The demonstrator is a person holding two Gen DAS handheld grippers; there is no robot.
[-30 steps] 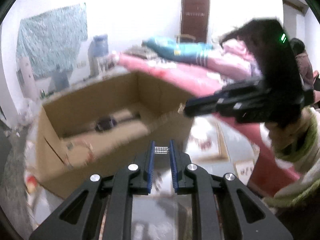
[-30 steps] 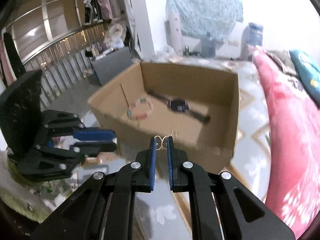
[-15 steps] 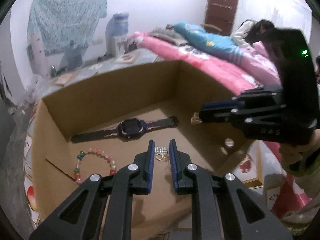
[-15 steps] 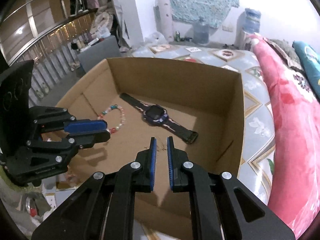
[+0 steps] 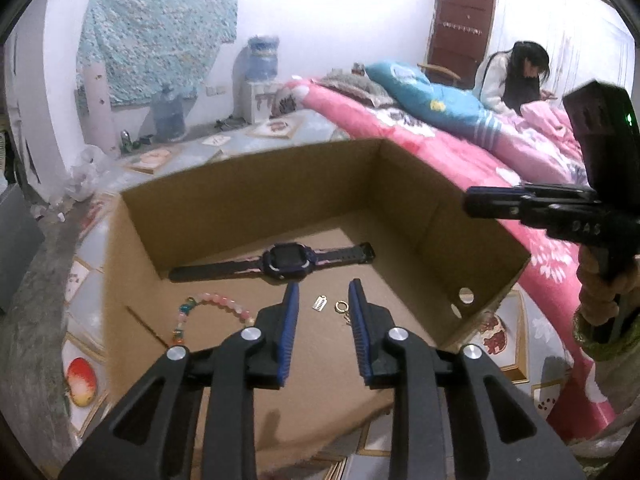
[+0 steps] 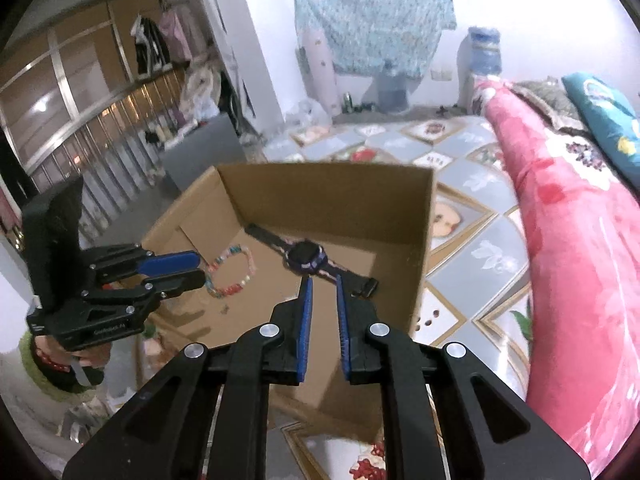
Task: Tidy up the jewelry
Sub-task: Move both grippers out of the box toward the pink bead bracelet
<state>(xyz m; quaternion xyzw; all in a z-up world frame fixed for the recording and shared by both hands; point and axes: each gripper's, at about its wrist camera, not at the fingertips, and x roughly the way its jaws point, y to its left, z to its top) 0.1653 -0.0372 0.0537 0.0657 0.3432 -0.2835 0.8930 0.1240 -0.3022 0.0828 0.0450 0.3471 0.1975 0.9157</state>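
Cardboard forms the open box [image 5: 256,216] that fills both wrist views; we hold a gripper above its near edge in each hand. Nothing stands between the fingers and the box floor.

Surroundings: a pink quilt [image 5: 460,160] runs along the box from 1 to 4 o'clock in the left wrist view, with a teal pillow [image 5: 424,88] and a seated person [image 5: 508,76] at 1 o'clock. A water jug [image 5: 262,58] and a patterned cloth [image 5: 160,36] stand against the white wall at 11 o'clock. The box rests on a floor mat [image 6: 476,184] printed with tile and fruit designs (a railing [image 6: 100,148] shows at 10 o'clock in the right wrist view).

Contents: a dark watch [image 5: 286,262] lies flat across the box floor, and a bead bracelet [image 5: 212,310] lies at 9 o'clock of the left fingers. A small silver tag [image 5: 321,303] and a gold ring charm [image 5: 342,307] lie loose on the cardboard.

Left gripper [image 5: 323,292]: its jaws are opening, empty, with both charms seen on the floor between them. Right gripper [image 6: 322,284]: its jaws are opening, a narrow gap with nothing pinched, tips pointing toward the watch strap.
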